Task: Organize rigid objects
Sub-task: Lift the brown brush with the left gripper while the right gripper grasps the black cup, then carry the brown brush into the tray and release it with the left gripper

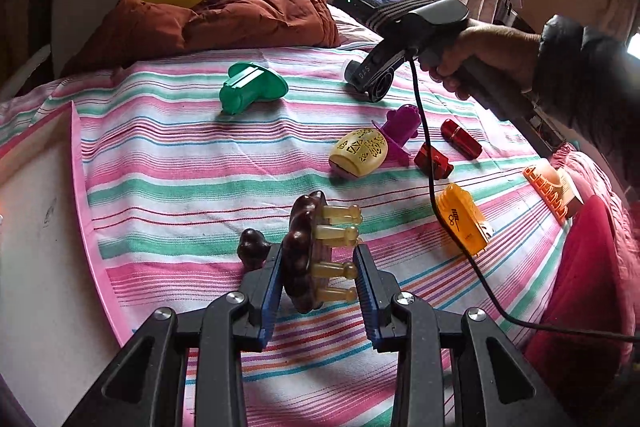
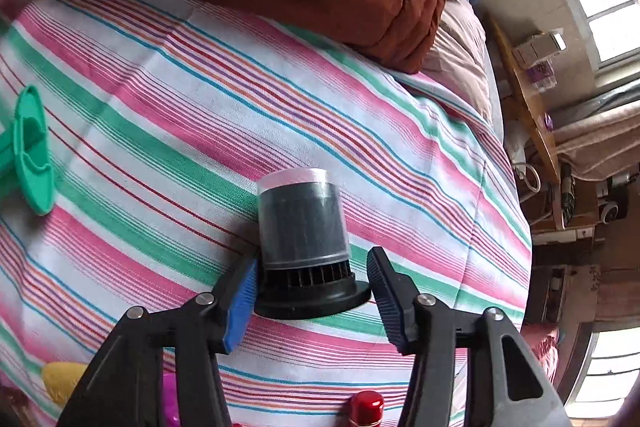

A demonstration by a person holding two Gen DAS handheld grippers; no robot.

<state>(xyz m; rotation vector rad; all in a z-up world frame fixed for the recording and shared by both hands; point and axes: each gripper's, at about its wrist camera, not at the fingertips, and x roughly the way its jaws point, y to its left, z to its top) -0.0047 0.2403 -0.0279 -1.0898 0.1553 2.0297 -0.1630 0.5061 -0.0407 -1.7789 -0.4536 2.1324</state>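
On the left, my left gripper (image 1: 320, 279) was clamped on the brown scalp massager (image 1: 304, 259), lifted near the sheet's near edge. On the right, my right gripper (image 2: 312, 291) stood partly open astride the black-based canister (image 2: 302, 223), far on the striped bedsheet (image 2: 160, 87); one pad (image 2: 240, 303) touched its flange, the other just off. A sound grip, I judged, wanted both pads squared on the flange before lifting.
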